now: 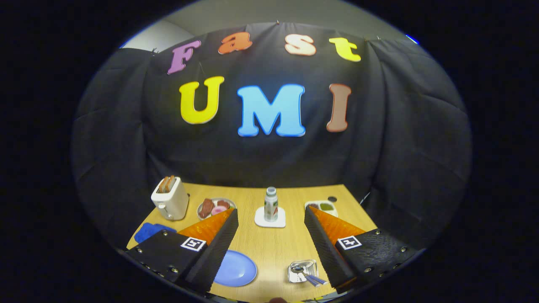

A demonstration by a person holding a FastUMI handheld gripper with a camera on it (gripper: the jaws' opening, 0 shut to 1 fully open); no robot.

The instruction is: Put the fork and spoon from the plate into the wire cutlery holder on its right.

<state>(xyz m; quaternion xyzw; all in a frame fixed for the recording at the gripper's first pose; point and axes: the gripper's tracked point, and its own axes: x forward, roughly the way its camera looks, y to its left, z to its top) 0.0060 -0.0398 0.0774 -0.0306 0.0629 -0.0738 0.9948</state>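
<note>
Gripper (271, 235) spread wide, holding nothing; blue plate (235, 268) lower left between fingers, wire cutlery holder (302, 271) with cutlery lower right, bottle (270, 205) beyond on worktop (269, 246)

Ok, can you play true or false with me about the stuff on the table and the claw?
1. The claw is open, with nothing between its fingers. True.
2. The blue plate still has a fork and spoon on it. False: the plate is bare, and the cutlery sits in the wire holder beside it.
3. The bottle stands upright on a white coaster. True.
4. The toaster is lying tipped over with nothing in it. False: it stands upright with toast sticking out of the top.
5. The bottle stands right beside the toaster. False: a plate of food sits between them.
</note>
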